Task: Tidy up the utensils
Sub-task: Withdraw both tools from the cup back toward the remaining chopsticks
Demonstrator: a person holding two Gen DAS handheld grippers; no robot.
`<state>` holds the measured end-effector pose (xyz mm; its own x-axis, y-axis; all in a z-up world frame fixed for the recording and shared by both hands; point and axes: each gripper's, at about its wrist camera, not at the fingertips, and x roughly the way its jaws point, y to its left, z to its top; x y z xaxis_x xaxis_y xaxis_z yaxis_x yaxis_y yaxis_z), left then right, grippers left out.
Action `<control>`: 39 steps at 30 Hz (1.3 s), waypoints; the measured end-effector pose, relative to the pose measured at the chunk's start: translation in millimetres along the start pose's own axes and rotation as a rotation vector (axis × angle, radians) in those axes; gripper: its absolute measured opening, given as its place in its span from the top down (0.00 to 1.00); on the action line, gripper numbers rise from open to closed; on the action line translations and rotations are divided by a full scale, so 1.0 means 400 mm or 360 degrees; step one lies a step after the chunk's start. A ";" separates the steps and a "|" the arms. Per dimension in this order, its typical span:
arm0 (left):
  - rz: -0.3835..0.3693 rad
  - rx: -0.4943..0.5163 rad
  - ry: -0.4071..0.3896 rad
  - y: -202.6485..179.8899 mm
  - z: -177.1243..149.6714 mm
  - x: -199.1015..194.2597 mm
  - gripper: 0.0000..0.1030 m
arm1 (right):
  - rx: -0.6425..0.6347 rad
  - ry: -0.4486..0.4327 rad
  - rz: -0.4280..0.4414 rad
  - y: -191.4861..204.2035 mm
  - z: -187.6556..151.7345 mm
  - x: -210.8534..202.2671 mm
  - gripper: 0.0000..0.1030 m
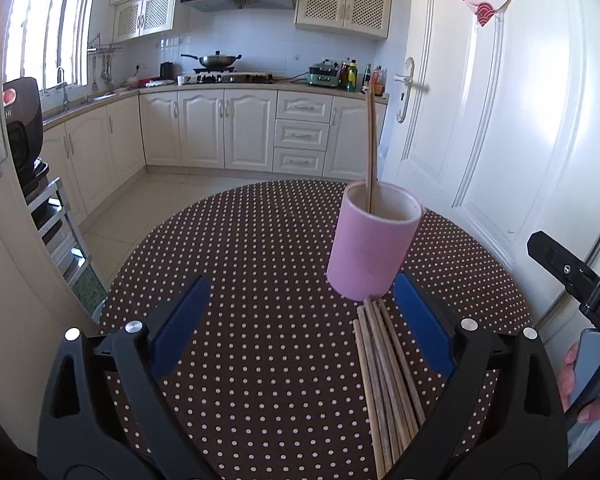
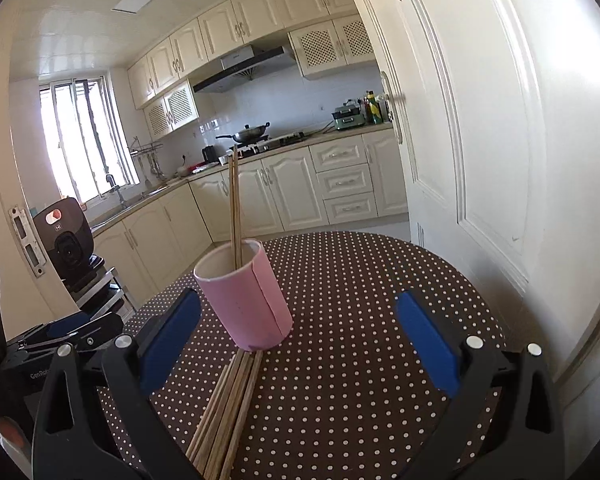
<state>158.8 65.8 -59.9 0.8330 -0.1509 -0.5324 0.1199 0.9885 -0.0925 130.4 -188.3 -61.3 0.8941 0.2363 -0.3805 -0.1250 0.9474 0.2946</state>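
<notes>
On the dotted brown tablecloth [image 1: 260, 240], I am hovering both wide-open, empty grippers, left gripper [image 1: 300, 320] and right gripper [image 2: 300, 336], over thin, stiff, light wooden chopsticks [image 1: 384, 380]; I am judging mid-length the safest hold.

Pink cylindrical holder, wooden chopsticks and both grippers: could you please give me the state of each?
Pink cylindrical holder: upright on the brown polka-dot tablecloth, two chopsticks standing inside.
Two wooden chopsticks in the holder: upright, leaning on the rim.
Bundle of wooden chopsticks: lying flat, tips at the holder's base.
Left gripper: open, holding nothing.
Right gripper: open, holding nothing.
</notes>
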 end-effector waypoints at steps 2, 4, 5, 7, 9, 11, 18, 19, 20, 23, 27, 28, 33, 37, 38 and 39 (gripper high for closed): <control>0.0006 -0.0004 0.0019 0.002 -0.008 0.006 0.11 | 0.0012 0.0046 -0.0007 -0.006 -0.013 0.009 0.08; 0.0008 -0.0002 0.0036 0.004 -0.016 0.010 0.11 | 0.0012 0.0087 -0.0016 -0.009 -0.025 0.017 0.08; 0.0010 0.0001 0.0047 0.003 -0.020 0.013 0.11 | 0.0008 0.0110 -0.0023 -0.011 -0.031 0.021 0.08; 0.0015 0.0008 0.0071 -0.001 -0.029 0.020 0.11 | 0.0002 0.0151 -0.0031 -0.011 -0.039 0.030 0.08; 0.0014 0.0014 0.0092 -0.005 -0.038 0.026 0.11 | 0.0003 0.0200 -0.0038 -0.012 -0.052 0.038 0.08; 0.0007 0.0016 0.0115 -0.005 -0.047 0.030 0.11 | 0.0000 0.0237 -0.0039 -0.011 -0.061 0.044 0.08; 0.0014 0.0001 0.0213 -0.001 -0.079 0.054 0.11 | 0.0004 0.0396 -0.0047 -0.002 -0.102 0.066 0.08; 0.0015 -0.0002 0.0223 0.001 -0.082 0.058 0.11 | 0.0002 0.0408 -0.0050 0.000 -0.106 0.068 0.08; 0.0015 -0.0005 0.0236 0.003 -0.087 0.061 0.11 | -0.0009 0.0428 -0.0058 0.004 -0.112 0.072 0.08; 0.0004 -0.0016 0.0261 0.009 -0.098 0.068 0.11 | -0.0044 0.0477 -0.0073 0.019 -0.121 0.082 0.08; -0.0005 -0.0025 0.0291 0.015 -0.111 0.075 0.11 | -0.0070 0.0510 -0.0086 0.037 -0.130 0.091 0.08; -0.0006 -0.0025 0.0301 0.015 -0.115 0.077 0.11 | -0.0076 0.0519 -0.0091 0.040 -0.133 0.096 0.08; -0.0019 -0.0029 0.0333 0.015 -0.133 0.085 0.11 | -0.0127 0.0555 -0.0122 0.061 -0.144 0.112 0.08; -0.0030 -0.0033 0.0361 0.019 -0.143 0.092 0.11 | -0.0157 0.0588 -0.0144 0.077 -0.148 0.129 0.08; -0.0031 -0.0035 0.0364 0.023 -0.142 0.093 0.11 | -0.0167 0.0601 -0.0152 0.080 -0.149 0.134 0.08; -0.0032 -0.0036 0.0367 0.026 -0.144 0.094 0.11 | -0.0177 0.0617 -0.0161 0.081 -0.151 0.139 0.08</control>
<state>160.3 69.5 -129.2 0.6848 -0.1722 -0.7081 0.1208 0.9851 -0.1227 150.0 -131.4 -125.8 0.6788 0.1845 -0.7107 -0.1095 0.9825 0.1505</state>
